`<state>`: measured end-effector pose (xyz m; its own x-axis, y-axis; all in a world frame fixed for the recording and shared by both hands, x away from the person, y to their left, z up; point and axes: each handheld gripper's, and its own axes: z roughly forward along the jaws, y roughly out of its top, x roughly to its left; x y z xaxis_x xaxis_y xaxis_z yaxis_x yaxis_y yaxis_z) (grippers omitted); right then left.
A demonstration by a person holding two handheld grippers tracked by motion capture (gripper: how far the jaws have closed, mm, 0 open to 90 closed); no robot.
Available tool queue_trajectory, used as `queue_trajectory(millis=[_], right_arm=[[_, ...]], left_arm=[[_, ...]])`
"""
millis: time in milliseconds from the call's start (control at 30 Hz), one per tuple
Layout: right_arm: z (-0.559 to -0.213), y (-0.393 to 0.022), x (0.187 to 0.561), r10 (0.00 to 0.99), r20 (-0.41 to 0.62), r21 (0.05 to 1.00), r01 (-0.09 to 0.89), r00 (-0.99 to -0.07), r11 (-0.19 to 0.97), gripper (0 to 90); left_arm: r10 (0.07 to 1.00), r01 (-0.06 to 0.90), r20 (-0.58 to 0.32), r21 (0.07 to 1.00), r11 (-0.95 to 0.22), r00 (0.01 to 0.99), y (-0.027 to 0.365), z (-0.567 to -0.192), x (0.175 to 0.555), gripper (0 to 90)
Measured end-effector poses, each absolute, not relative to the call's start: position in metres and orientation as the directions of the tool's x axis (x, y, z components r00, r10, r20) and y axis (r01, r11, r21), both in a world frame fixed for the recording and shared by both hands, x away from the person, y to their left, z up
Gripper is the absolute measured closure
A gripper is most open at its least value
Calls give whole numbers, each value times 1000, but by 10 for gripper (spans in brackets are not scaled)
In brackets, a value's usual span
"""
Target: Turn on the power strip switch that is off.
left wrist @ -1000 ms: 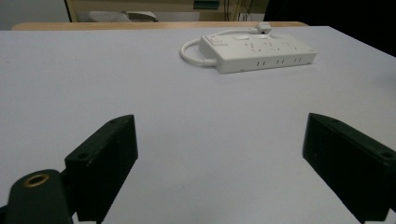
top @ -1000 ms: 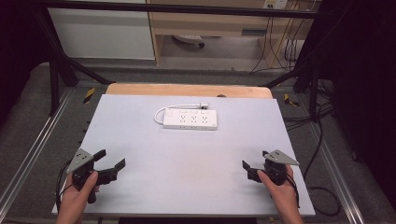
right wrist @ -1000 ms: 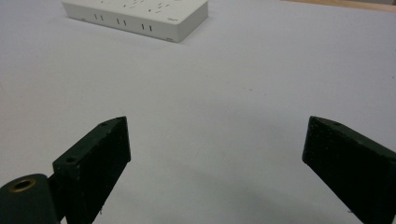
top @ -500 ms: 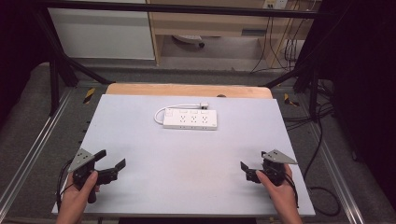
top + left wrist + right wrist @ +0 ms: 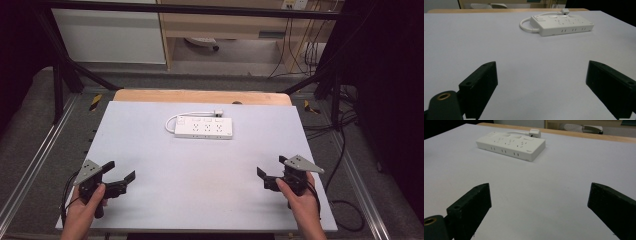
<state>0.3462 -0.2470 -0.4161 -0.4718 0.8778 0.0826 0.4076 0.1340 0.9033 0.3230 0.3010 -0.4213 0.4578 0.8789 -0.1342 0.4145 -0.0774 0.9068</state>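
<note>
While both jaws gape empty, left gripper (image 5: 119,173) and right gripper (image 5: 270,172) rest well apart from the white plastic power strip (image 5: 204,128); its looped cord (image 5: 172,121) risks snagging.

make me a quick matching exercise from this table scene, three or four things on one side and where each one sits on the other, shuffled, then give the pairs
Things:
1. power strip
2. left gripper
3. right gripper
4. plug

Places:
A. near right corner of the table
B. just behind the strip, at the cord's end
C. far middle of the table
D. near left corner of the table

Pairs: 1-C, 2-D, 3-A, 4-B
</note>
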Motion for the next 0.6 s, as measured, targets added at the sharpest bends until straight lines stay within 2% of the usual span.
queue_trajectory(millis=[600], right_arm=[[-382, -235, 375, 866, 85, 927, 358, -494, 113, 36]], left_arm=[[884, 415, -122, 905, -87, 451, 302, -422, 323, 104]])
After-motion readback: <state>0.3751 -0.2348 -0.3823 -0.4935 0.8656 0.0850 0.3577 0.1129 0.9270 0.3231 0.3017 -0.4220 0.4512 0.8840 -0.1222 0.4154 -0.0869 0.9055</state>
